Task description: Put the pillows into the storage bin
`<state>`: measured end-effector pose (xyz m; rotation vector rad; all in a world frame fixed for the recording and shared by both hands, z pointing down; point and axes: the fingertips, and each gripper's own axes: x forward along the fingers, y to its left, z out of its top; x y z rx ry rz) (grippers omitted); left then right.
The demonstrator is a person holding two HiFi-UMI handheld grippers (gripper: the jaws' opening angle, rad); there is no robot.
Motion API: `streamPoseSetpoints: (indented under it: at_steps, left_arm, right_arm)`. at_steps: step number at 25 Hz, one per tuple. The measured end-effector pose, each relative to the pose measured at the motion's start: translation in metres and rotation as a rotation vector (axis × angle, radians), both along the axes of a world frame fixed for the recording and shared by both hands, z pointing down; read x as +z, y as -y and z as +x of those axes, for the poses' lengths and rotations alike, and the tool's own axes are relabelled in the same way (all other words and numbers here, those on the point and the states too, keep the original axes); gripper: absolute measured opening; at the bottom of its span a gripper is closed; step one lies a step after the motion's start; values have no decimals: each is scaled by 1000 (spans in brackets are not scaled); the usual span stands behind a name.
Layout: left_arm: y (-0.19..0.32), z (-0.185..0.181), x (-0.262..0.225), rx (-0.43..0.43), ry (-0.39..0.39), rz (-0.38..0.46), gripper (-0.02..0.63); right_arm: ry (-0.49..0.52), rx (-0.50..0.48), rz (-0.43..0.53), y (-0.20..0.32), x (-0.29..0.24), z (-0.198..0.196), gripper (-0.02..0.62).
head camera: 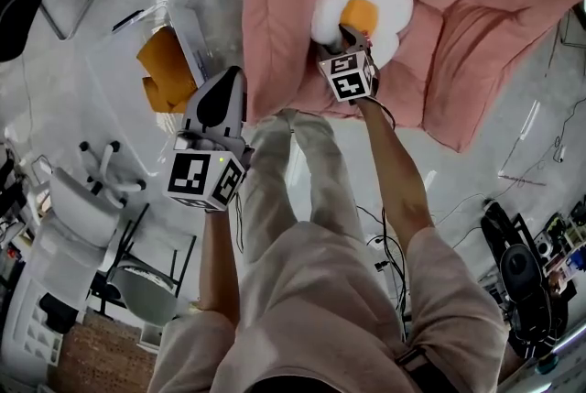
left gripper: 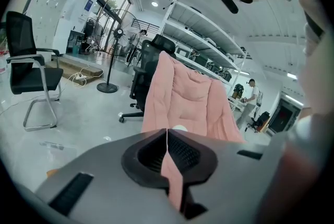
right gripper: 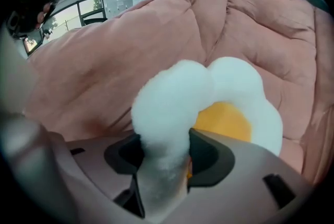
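The step in hand is the pickup of the flower pillow (head camera: pixel 364 5). It lies on the pink chair (head camera: pixel 476 16), white petals round a yellow middle. The right gripper (head camera: pixel 352 36) reaches down to it, and in the right gripper view its jaws are clamped on one white petal (right gripper: pixel 162 129), with the plush squeezed narrow between the pads. The grip sits on the rim of the pillow, not its middle, so the rest will probably hang and swing once lifted.

The left gripper (head camera: pixel 231 75) is held out over the floor between chair and bin, jaws together with nothing in them; only the far pink chair (left gripper: pixel 182 95) shows past the slit.

The bin (head camera: pixel 197 48) stands on the floor to the left of the chair, near it. It looks clear-walled, though glare makes its rim hard to trace, and an orange pillow (head camera: pixel 165 61) already appears to lie inside.

Next, the move calls for a lift clear of the chair, a carry leftward across to the bin, and a release once the pillow is well over the opening. The free left gripper could steady the dangling side.
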<state>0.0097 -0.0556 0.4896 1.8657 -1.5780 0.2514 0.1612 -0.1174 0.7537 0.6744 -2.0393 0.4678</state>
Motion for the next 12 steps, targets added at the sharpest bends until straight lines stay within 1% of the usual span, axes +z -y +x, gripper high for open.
streamPoseSetpoints:
  at_steps: [2,6,9,12]
  left_arm:
    - [-2,0,1,1,-2,-2,15]
    - [-7,1,2,11,-1,-4,15]
    - [-5,1,0,14,-1,0,15]
    - [0,4,-4,21,-1,9,15]
  right_arm:
    - [13,9,-2,-1,-3,1,206]
    - [45,46,14,-1,-17,6,172]
    - [83,79,52,3,-39,12,156]
    - [146,119,95,9,-72,19,144]
